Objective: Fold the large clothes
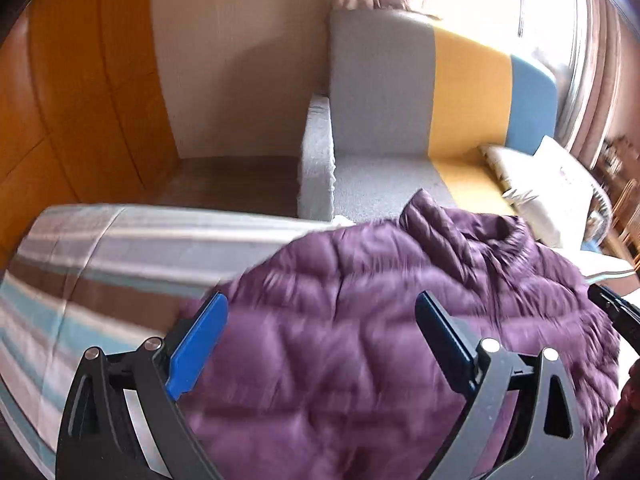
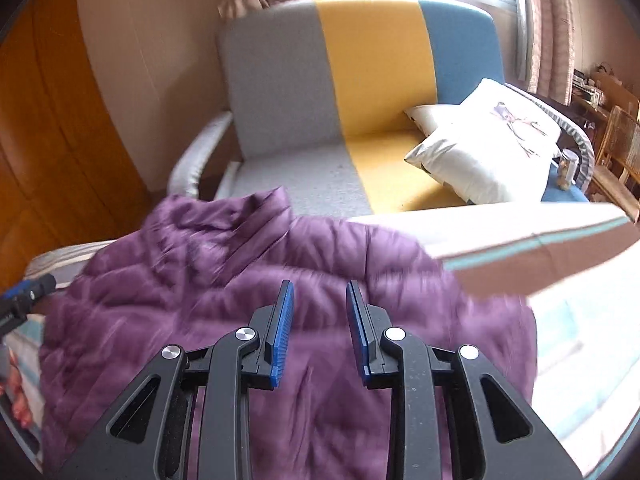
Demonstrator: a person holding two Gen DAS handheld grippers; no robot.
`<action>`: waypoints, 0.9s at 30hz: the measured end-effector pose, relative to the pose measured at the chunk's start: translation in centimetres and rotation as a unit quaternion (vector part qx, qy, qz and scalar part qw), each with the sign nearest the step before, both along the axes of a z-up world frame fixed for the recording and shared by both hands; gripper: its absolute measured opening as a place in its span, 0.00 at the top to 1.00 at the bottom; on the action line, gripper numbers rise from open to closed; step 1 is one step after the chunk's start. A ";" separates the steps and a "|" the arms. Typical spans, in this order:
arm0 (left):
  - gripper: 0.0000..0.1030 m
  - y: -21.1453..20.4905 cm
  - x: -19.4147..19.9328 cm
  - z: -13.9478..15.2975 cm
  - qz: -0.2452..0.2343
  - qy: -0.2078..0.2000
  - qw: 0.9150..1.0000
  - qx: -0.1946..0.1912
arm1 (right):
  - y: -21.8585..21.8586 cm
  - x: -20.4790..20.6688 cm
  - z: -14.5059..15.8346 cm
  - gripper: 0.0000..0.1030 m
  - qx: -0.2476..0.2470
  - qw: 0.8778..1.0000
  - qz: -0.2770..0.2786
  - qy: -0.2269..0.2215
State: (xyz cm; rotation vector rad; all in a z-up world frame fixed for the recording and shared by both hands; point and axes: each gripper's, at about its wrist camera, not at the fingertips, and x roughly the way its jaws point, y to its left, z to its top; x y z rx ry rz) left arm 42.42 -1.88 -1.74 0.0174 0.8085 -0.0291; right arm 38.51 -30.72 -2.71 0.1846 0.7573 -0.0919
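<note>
Jaws of the left gripper point(image 1: 320, 340) stand wide apart above the purple quilted puffer jacket point(image 1: 380, 320), holding nothing; it seems poised over the garment's left part to pick a hem or sleeve. The jacket lies rumpled on a striped bedcover point(image 1: 100, 248), collar toward the far grey, yellow and blue sofa point(image 1: 420, 92).

From the right wrist, the right gripper point(image 2: 320, 332) hovers over the jacket's near middle, jaws narrowly apart and empty. White pillows point(image 2: 480, 152) rest on the sofa's right.
</note>
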 end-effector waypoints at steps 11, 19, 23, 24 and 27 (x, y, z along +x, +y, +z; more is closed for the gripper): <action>0.07 -3.4 9.8 -7.4 0.011 0.081 0.996 0.045 | 0.2 7.9 -4.9 0.74 -0.049 0.997 0.010 0.064; 0.02 -3.0 9.4 -8.0 0.042 0.063 0.995 0.058 | 0.0 7.2 -6.1 0.75 -0.057 0.997 -0.037 0.038; 0.02 -3.4 9.0 -7.0 0.032 0.066 0.994 0.084 | -0.7 6.0 -4.2 0.73 -0.031 0.999 -0.015 0.028; 0.02 -3.4 8.3 -6.2 0.032 0.054 0.993 0.097 | -0.7 5.1 -3.3 0.63 -0.028 0.999 -0.011 0.013; 0.02 -2.5 4.5 -3.6 0.036 -0.014 0.995 0.092 | 0.4 0.1 -0.4 0.46 -0.033 0.999 0.017 -0.036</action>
